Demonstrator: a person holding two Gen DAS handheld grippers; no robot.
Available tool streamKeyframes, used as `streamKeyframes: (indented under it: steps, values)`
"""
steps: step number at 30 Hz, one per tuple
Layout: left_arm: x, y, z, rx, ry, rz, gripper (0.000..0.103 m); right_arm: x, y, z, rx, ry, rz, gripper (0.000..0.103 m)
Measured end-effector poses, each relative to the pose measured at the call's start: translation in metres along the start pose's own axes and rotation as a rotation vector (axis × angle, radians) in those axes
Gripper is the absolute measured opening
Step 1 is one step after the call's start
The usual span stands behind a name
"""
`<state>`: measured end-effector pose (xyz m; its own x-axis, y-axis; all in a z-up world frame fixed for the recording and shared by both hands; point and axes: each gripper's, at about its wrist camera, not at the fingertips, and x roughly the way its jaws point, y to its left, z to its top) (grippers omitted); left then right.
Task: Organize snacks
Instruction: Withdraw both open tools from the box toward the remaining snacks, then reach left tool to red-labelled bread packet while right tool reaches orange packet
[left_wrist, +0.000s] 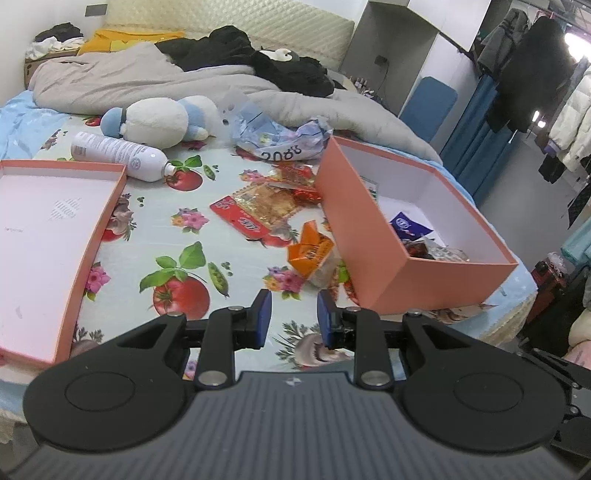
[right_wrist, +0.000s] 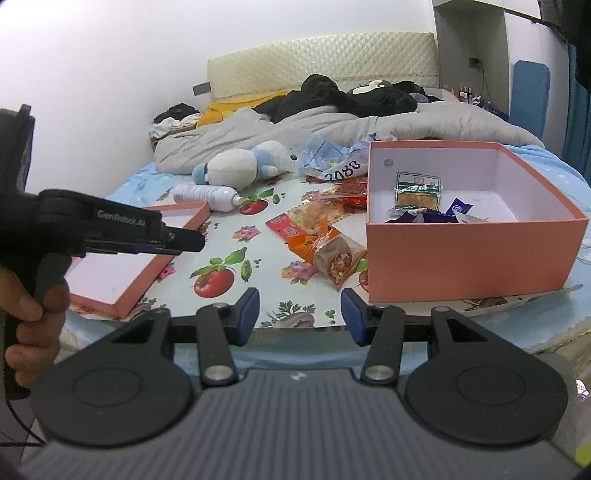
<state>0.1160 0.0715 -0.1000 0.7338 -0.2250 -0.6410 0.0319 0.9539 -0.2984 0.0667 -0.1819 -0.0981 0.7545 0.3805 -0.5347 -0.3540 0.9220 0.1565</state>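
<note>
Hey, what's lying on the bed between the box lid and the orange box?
Loose snack packets: a red flat packet and an orange-wrapped snack beside the orange box; near the box lid, bare floral sheet. Both wrist views show it.

Beyond my work I see a white-and-blue plush toy (left_wrist: 162, 120), a white spray bottle (left_wrist: 120, 156) lying beside it, and a rumpled grey duvet (left_wrist: 147, 79).

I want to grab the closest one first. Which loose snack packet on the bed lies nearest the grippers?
The orange packet with a clear end, beside the box's near corner. The red packets lie farther back.
</note>
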Motion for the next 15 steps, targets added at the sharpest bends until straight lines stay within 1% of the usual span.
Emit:
streamKeyframes:
  steps: [3,6,11,12,13,14,15]
  values:
    - [0.018,0.008,0.008,0.018,0.014,0.007,0.031,0.013,0.003,0.005,-0.005,-0.003,0.003,0.051]
    - [0.040,0.017,0.020,0.040,0.024,0.015,0.037,0.029,0.008,0.011,-0.017,-0.013,-0.001,0.051]
    - [0.080,0.035,0.048,0.073,0.047,0.009,0.039,0.062,0.018,0.019,-0.013,-0.016,-0.024,0.051]
    - [0.089,0.039,0.054,0.081,0.052,0.000,0.040,0.070,0.020,0.020,-0.007,-0.013,-0.035,0.052]
    - [0.099,0.043,0.060,0.089,0.058,-0.005,0.044,0.077,0.022,0.021,-0.002,-0.010,-0.049,0.052]
    - [0.108,0.046,0.064,0.098,0.059,-0.007,0.048,0.086,0.023,0.021,0.002,-0.008,-0.067,0.059]
    - [0.118,0.049,0.069,0.109,0.062,-0.008,0.050,0.093,0.025,0.021,0.005,-0.010,-0.076,0.063]
